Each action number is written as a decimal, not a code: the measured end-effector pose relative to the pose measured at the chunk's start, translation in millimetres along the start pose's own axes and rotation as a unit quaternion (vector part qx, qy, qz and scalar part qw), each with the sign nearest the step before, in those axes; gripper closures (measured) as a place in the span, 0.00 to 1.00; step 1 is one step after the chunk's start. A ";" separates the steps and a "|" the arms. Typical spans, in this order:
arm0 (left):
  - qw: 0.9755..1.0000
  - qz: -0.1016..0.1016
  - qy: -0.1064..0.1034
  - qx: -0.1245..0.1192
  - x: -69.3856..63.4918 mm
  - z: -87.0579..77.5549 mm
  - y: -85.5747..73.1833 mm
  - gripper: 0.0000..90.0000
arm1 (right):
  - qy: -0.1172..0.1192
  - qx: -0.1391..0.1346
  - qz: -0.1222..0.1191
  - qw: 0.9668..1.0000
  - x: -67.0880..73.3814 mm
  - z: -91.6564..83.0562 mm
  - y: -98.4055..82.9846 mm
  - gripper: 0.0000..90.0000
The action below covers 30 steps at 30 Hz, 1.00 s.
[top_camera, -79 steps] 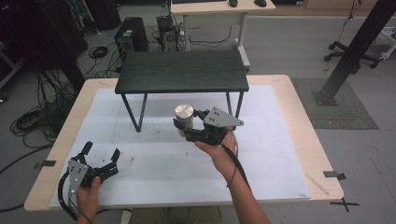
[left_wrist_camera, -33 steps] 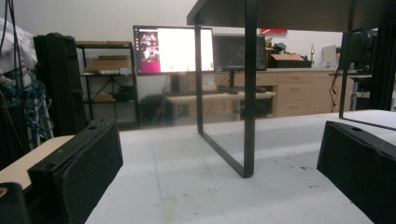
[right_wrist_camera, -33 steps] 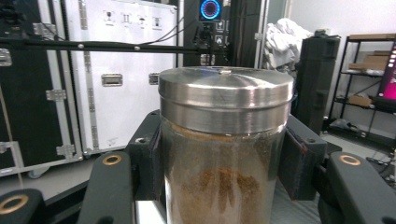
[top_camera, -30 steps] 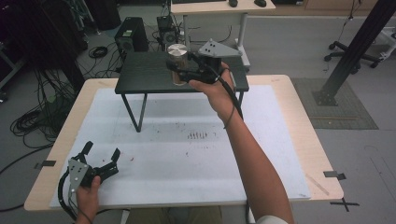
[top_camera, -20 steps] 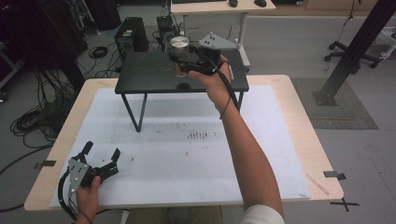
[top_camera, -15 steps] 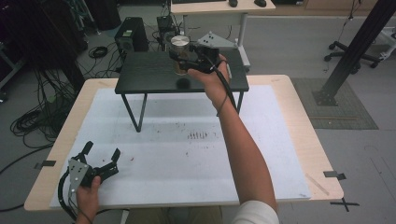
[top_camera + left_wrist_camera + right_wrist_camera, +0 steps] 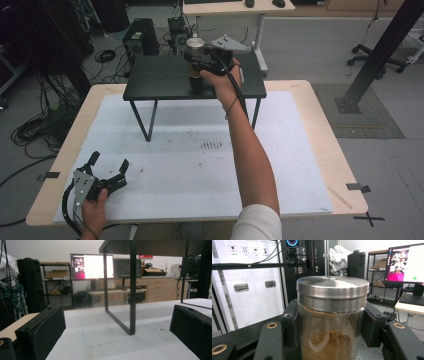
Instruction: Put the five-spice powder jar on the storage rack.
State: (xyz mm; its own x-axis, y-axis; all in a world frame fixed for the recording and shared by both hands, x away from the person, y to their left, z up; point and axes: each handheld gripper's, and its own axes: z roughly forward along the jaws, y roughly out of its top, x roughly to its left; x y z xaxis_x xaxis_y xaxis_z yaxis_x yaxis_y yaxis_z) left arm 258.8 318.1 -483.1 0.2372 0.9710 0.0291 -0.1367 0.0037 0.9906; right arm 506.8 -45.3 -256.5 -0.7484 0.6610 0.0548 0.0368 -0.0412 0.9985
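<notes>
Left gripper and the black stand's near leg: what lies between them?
Nothing: in the left gripper view, bare white mat runs from the left gripper to the leg.

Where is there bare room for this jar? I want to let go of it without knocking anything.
The black stand has bare top left of the jar and right of the right gripper. The white mat is bare between the stand's legs and the left gripper, and right of the forearm. The near left corner is crowded.

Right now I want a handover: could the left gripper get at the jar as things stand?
Probably not. The left gripper sits open at the table's near edge, while the jar is clamped in the right gripper over the raised black shelf far across.
</notes>
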 end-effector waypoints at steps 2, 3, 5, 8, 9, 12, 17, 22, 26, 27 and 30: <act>1.000 0.001 0.000 0.001 0.1 -0.1 0.0 0.00 | -0.003 0.002 0.002 1.000 -1.6 1.1 -1.8 0.48; 1.000 0.000 0.000 0.000 0.1 0.0 0.0 0.00 | -0.003 0.003 0.002 1.000 -2.3 1.4 -2.6 0.48; 1.000 0.000 0.000 -0.001 0.0 0.0 -0.1 0.00 | -0.003 0.004 0.004 1.000 -3.0 1.8 -3.9 0.48; 1.000 0.000 0.001 -0.001 0.0 0.0 -0.1 0.01 | -0.003 0.004 0.004 1.000 -3.7 2.1 -4.5 0.48; 1.000 0.000 0.001 -0.001 -0.1 0.0 -0.1 0.00 | -0.003 0.003 0.005 1.000 -3.9 2.2 -4.6 0.48; 1.000 0.000 0.001 -0.001 -0.1 0.0 -0.1 0.00 | -0.002 0.001 0.004 1.000 -4.0 2.6 -5.2 0.48; 1.000 0.000 0.002 -0.002 -0.1 -0.1 -0.1 0.00 | -0.001 0.002 0.002 1.000 -3.9 2.6 -5.3 0.48; 1.000 0.001 0.004 -0.002 -0.2 -0.3 -0.1 0.00 | -0.001 0.004 -0.014 1.000 -1.6 4.2 -5.7 0.48; 1.000 0.001 0.003 -0.002 -0.2 -0.3 -0.1 0.01 | -0.003 0.005 -0.019 1.000 -0.9 4.2 -5.8 0.48; 1.000 0.001 0.004 -0.002 -0.3 -0.3 -0.1 0.00 | -0.003 0.005 -0.020 1.000 -0.8 4.2 -5.9 0.48; 1.000 0.001 0.004 -0.002 -0.3 -0.3 -0.1 0.01 | -0.004 0.005 -0.022 1.000 -0.5 4.4 -5.9 0.48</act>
State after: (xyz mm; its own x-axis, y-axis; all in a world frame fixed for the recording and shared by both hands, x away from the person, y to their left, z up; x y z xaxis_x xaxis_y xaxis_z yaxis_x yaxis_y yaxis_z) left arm 258.5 317.9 -483.2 0.2294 0.9729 0.0295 -0.1415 0.0033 0.9899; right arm 509.8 -42.0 -262.4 -0.7439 0.6682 0.0118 0.0108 -0.0057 0.9999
